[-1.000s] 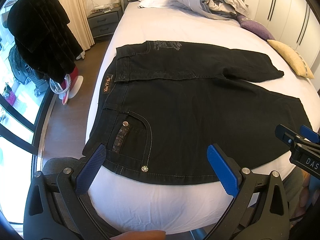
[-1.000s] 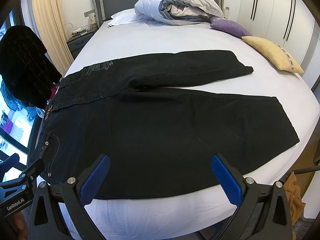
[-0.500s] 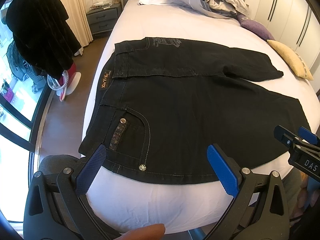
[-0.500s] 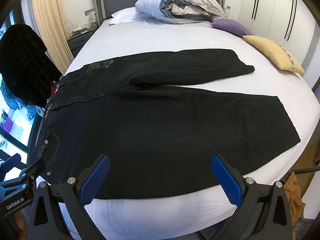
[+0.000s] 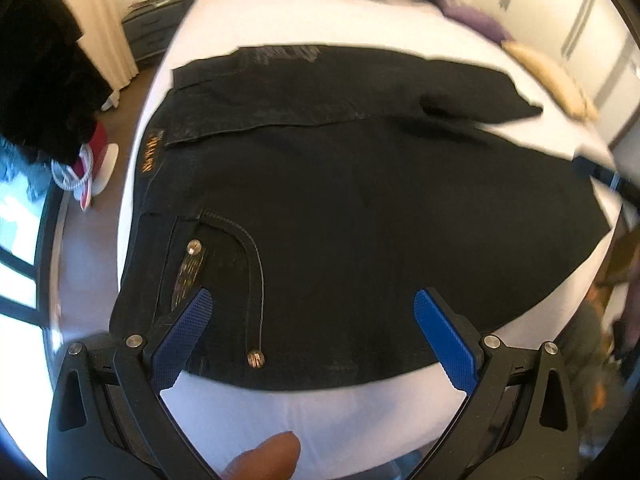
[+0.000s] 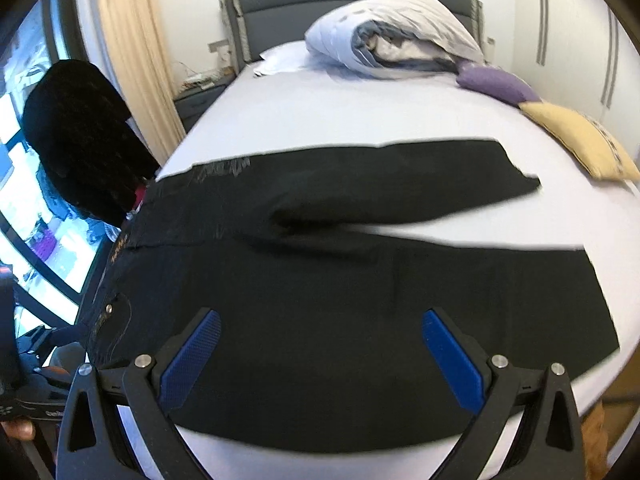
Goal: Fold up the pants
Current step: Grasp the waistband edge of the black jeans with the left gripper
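Jaws on both tools stand wide apart and hold nothing. Left gripper (image 5: 312, 332) hangs over the near hem of the black jeans (image 5: 360, 216), its left pad (image 5: 184, 332) over the studded pocket (image 5: 216, 268) at 7 o'clock; a fingertip (image 5: 268, 460) shows at 6 o'clock beneath it. Right gripper (image 6: 320, 356) hovers over the near leg (image 6: 360, 320) at mid-thigh.

Change since the earlier frames: both cameras have closed in and dropped toward the cloth (the pocket, formerly ahead of the left pad, now lies under it), and both views are motion-blurred. Judgement: the approach to the near edge is under way, and no fold is yet made.

Jeans lie flat across the white bed (image 6: 360, 120), waistband toward 9 o'clock, legs running to 3 o'clock. Their layout is unaltered; the far leg (image 6: 400, 184) lies apart from the near one, with a wedge of sheet between them.

Beyond, unmoved: rolled duvet (image 6: 396, 36) at 12 o'clock against the grey headboard (image 6: 280, 4), purple cushion (image 6: 496, 84) and yellow cushion (image 6: 576, 140) at 2 o'clock, dark garment (image 6: 80, 136) hanging at 9 o'clock.
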Demonstrator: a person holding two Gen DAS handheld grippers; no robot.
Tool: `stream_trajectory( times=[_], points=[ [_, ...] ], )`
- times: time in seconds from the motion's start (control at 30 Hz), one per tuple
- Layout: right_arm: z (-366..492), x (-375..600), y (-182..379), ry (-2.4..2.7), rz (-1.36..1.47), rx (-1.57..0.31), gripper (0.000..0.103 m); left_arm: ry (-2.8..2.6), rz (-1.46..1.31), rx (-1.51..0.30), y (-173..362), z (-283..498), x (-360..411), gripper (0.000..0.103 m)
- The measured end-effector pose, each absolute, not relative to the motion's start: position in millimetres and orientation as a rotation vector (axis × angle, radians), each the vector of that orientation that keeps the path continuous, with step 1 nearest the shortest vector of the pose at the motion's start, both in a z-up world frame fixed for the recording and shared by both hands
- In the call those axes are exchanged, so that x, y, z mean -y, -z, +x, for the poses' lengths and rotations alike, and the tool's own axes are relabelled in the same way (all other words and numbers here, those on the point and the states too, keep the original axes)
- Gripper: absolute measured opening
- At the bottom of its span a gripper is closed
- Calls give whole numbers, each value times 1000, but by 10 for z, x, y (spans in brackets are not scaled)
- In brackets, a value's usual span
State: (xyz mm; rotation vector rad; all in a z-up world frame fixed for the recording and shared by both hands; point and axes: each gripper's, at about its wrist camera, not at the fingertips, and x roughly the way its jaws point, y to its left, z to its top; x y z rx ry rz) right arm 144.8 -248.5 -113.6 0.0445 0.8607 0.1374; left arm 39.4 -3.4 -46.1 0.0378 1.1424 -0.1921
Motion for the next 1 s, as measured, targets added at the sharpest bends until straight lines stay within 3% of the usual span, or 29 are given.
stream_trajectory(
  times=[0.27,0.37,0.53,0.77,0.83,0.9,1.0],
  points=[
    [2485,2589,945,-458,-119,-803,102,156,184,-1013,280,1791,-255,103],
    [2992,2488,970,-585,-213,-850,91,235,316,-976,229,2484,-236,103],
    [3753,2306,1133,-723,-322,-923,87,349,371,-1090,422,3521,-264,103],
    [4316,2164,1455,-839,-402,-968,83,449,503,-1114,684,4066,-212,103],
    [4399,2125,1530,-856,-410,-975,83,520,506,-1158,787,4150,-201,98],
    [4465,2089,1594,-876,-410,-983,83,589,498,-1205,890,4212,-196,80],
    [4530,2032,1672,-903,-430,-991,80,652,443,-1257,991,4326,-285,71]
  ],
)
